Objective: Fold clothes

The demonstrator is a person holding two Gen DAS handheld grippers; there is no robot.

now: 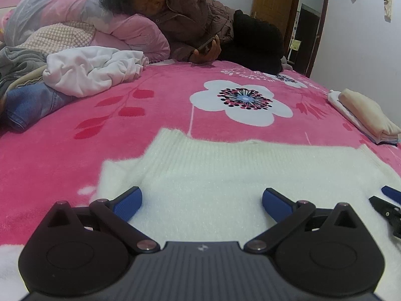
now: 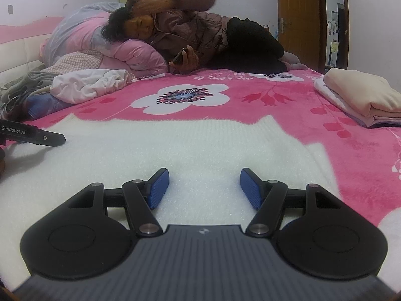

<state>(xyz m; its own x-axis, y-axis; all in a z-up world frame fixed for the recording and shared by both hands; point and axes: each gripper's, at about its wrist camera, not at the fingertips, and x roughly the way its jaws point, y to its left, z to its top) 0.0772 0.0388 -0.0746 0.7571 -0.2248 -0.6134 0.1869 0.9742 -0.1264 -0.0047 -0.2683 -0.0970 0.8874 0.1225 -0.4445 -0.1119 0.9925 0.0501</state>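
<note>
White knit sweater (image 1: pixel 225 175) lies flat on pink floral blanket (image 1: pixel 150 115); left gripper (image 1: pixel 201 200) and right gripper (image 2: pixel 204 186) both over it, jaws wide, nothing gripped; folded stack (image 2: pixel 363 100) right, unfolded pile (image 1: pixel 87 70) left

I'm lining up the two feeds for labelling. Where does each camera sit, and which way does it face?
Left wrist: on the left gripper, low over the white sweater, facing across the pink blanket; its open fingers show, and the right gripper at the edge.
Right wrist: on the right gripper, same heading; open fingers show.
Shared: sweater, blanket, folded stack, reclining person.
</note>
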